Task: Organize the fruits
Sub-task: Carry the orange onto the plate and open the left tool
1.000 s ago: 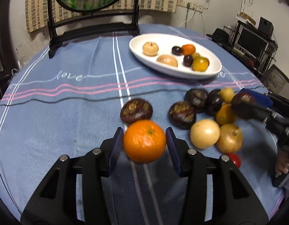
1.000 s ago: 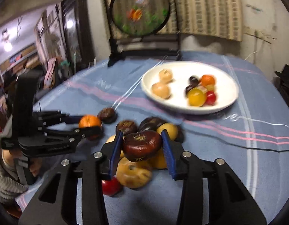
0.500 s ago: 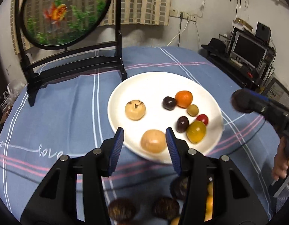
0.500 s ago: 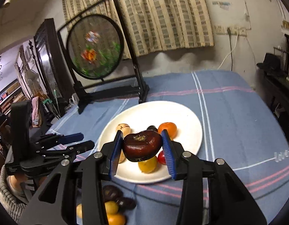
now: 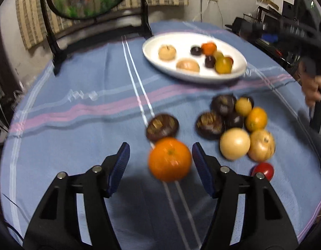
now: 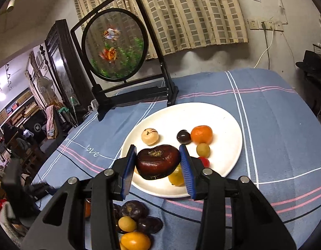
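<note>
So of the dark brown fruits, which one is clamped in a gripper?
The dark brown fruit between the right gripper pads, hanging over the white plate. The other dark fruits lie on the tablecloth or plate.

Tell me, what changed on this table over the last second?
The right gripper carried its dark fruit from over the loose pile to above the white plate, jaws still clamped. On the left gripper the jaws are opening; the orange they squeezed now sits free between them. The plate's fruits stayed put.

A blue striped tablecloth (image 6: 275, 129) carries a white plate (image 6: 229, 129), loose fruit (image 5: 234, 143) and a framed screen (image 6: 114, 43).
</note>
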